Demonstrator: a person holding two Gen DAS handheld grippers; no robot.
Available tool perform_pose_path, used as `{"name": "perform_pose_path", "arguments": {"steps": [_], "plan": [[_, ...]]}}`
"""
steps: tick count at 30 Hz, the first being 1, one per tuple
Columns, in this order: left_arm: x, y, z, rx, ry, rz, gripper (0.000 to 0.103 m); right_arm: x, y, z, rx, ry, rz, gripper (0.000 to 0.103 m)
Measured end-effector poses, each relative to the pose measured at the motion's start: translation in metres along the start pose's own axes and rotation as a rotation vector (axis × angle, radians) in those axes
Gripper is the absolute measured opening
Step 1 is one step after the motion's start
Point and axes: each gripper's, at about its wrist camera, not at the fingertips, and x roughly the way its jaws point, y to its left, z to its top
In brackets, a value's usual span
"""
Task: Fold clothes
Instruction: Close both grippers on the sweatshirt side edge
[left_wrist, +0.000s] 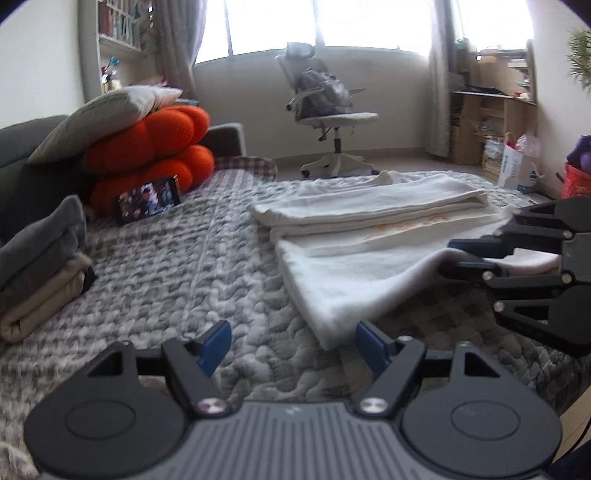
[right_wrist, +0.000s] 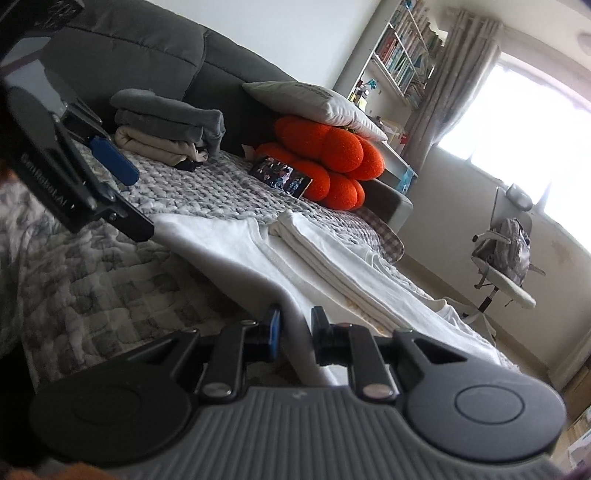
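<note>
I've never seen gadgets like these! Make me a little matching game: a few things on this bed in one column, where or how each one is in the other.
1. white shirt
2. phone
3. grey pillow
4. left gripper

a. on top of the orange cushions
b. fingers wide apart, holding nothing
c. pinched at one edge by the right gripper
d. propped against the orange cushions

Pairs: 1-c, 2-d, 3-a, 4-b

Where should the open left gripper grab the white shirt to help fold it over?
Probably the near corner of the white shirt, coming in low from the front. That corner lies flat just ahead of the open left gripper, while the right gripper is shut on the same near edge further along, lifting it.
</note>
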Motion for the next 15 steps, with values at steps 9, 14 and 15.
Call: {"name": "perform_pose_path", "arguments": {"steps": [9, 14, 15], "plan": [[-0.004, -0.022, 0.011, 0.132, -0.08, -0.001, 0.075, 0.0, -0.008, 0.0, 0.065, -0.004, 0.02, 0.017], [0.001, -0.041, 0.013, 0.253, -0.074, -0.024, 0.075, 0.001, -0.011, 0.0, 0.096, -0.004, 0.03, 0.017], [0.002, -0.044, 0.011, 0.268, -0.071, -0.034, 0.075, 0.001, -0.01, 0.0, 0.095, -0.004, 0.03, 0.017]]}}
